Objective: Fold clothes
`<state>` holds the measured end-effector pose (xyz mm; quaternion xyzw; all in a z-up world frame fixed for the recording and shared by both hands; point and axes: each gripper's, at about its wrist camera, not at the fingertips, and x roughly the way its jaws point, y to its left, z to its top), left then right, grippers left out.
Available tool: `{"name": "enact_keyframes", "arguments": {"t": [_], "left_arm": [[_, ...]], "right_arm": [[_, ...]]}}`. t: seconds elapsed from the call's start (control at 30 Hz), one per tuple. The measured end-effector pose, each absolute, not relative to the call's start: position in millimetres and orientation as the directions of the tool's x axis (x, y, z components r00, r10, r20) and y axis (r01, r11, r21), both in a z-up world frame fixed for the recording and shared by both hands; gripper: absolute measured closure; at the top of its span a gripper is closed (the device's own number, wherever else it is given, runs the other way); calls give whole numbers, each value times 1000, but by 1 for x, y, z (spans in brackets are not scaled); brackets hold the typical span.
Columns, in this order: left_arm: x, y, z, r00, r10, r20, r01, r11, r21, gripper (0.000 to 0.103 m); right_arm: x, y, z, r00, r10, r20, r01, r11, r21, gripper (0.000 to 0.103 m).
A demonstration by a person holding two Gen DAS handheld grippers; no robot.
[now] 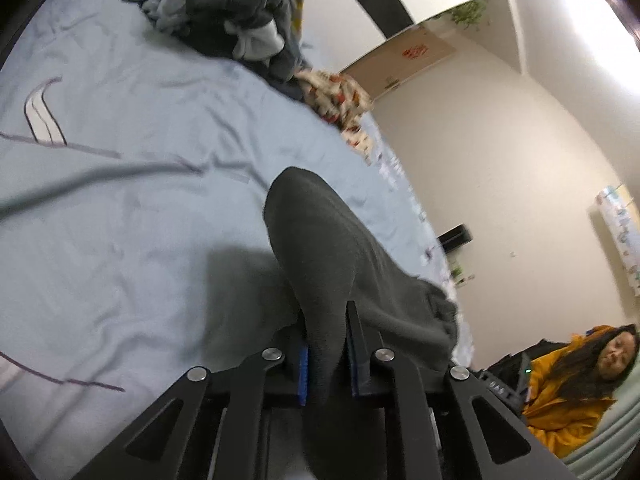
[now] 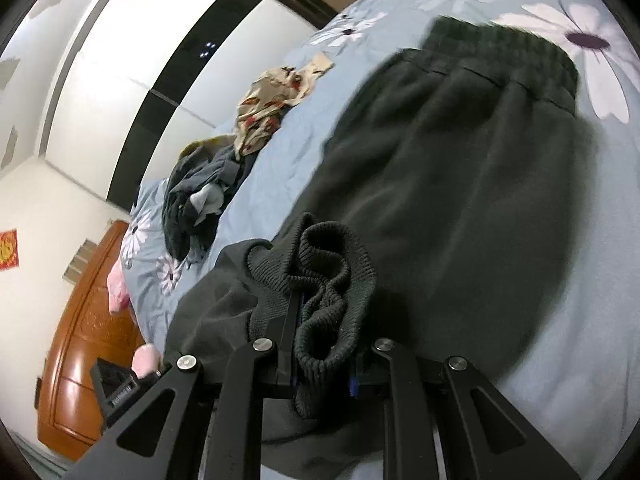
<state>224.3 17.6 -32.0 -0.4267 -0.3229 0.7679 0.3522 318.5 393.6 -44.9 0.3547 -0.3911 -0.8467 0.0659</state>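
A dark grey pair of sweatpants [image 2: 460, 184] lies on the light blue flowered bedsheet [image 2: 280, 152], its ribbed waistband [image 2: 500, 56] at the far end. My right gripper [image 2: 324, 316] is shut on a bunched ribbed cuff [image 2: 332, 280] of the sweatpants. My left gripper [image 1: 326, 344] is shut on a fold of the same dark grey fabric [image 1: 320, 240], lifted above the bedsheet [image 1: 120, 200]; the blue pads [image 1: 303, 376] press on the cloth.
A heap of dark and grey clothes [image 1: 232, 12] [image 2: 200, 200] and a beige patterned garment [image 1: 336, 96] [image 2: 268, 100] lie further along the bed. A person in a yellow top [image 1: 580, 380] sits at the right. A wooden door [image 2: 88, 340] and a wardrobe [image 2: 140, 60] stand beyond the bed.
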Motion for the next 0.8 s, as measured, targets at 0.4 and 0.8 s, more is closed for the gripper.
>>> {"name": "enact_keyframes", "arguments": {"t": [0.4, 0.8], "left_arm": [[229, -157, -4, -579, 702, -415, -218, -623, -751, 89], [248, -208, -61, -556, 619, -556, -79, -704, -706, 80]], "right_arm": [[264, 235, -23, -605, -605, -518, 114, -710, 695, 85], [249, 182, -73, -489, -645, -587, 103, -711, 695, 85]]}}
